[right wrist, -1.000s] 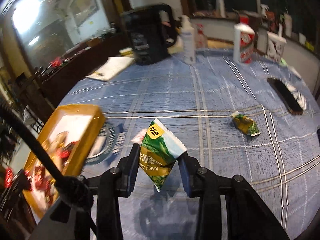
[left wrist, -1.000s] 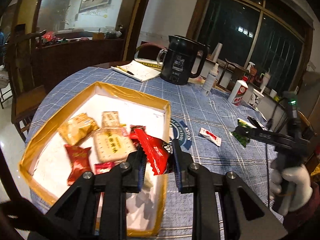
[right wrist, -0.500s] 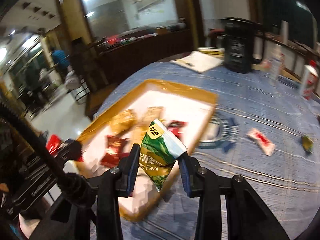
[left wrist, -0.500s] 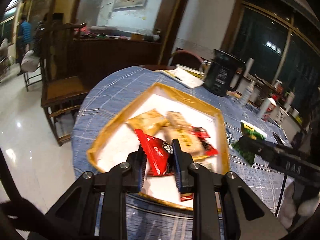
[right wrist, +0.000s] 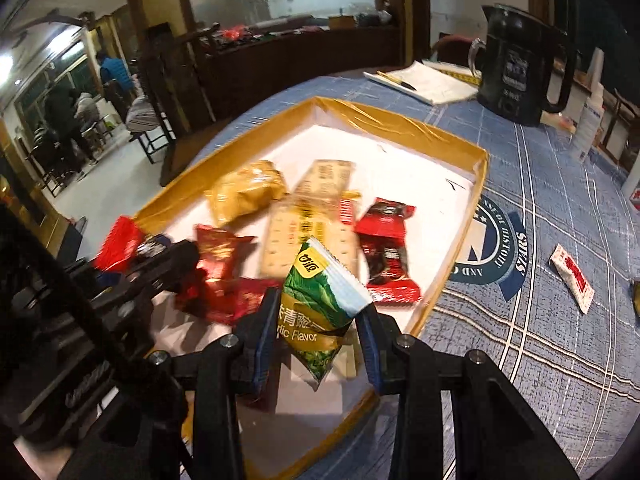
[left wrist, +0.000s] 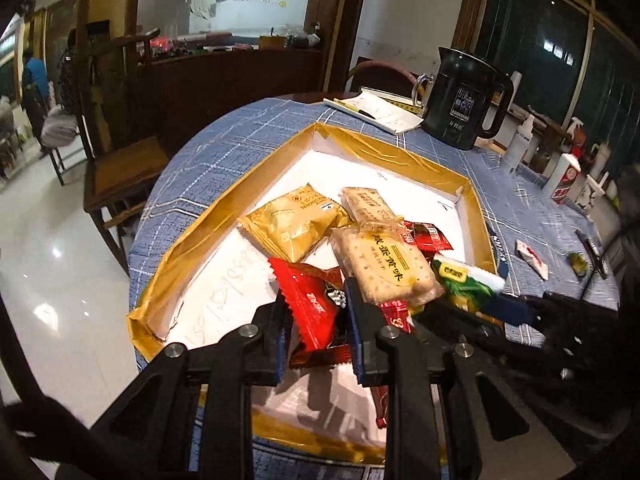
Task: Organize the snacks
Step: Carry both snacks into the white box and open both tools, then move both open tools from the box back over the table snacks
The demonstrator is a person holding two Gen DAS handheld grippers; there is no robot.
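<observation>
A shallow box (left wrist: 384, 148) (right wrist: 400, 124) with gold-taped walls and a white floor lies on the blue checked tablecloth. It holds several snack packs, among them a cracker pack (left wrist: 384, 264) and a gold pouch (left wrist: 292, 220). My left gripper (left wrist: 316, 324) is shut on a red snack packet (left wrist: 312, 308) over the box's near part. My right gripper (right wrist: 318, 324) is shut on a green pea snack packet (right wrist: 320, 300) above the box's near right corner. In the left wrist view the right gripper (left wrist: 480, 304) comes in from the right with the green packet (left wrist: 464, 280).
A small red-and-white packet (right wrist: 572, 276) (left wrist: 532, 254) and a small green packet (left wrist: 578, 262) lie loose on the cloth right of the box. A black kettle (left wrist: 464, 100), a notepad (left wrist: 376, 110) and bottles (left wrist: 564, 176) stand at the far side. A wooden chair (left wrist: 116, 168) is left of the table.
Both grippers have swung over the box with their packets and come lower. The right one moved from the open cloth at the right to the box's near right corner.
</observation>
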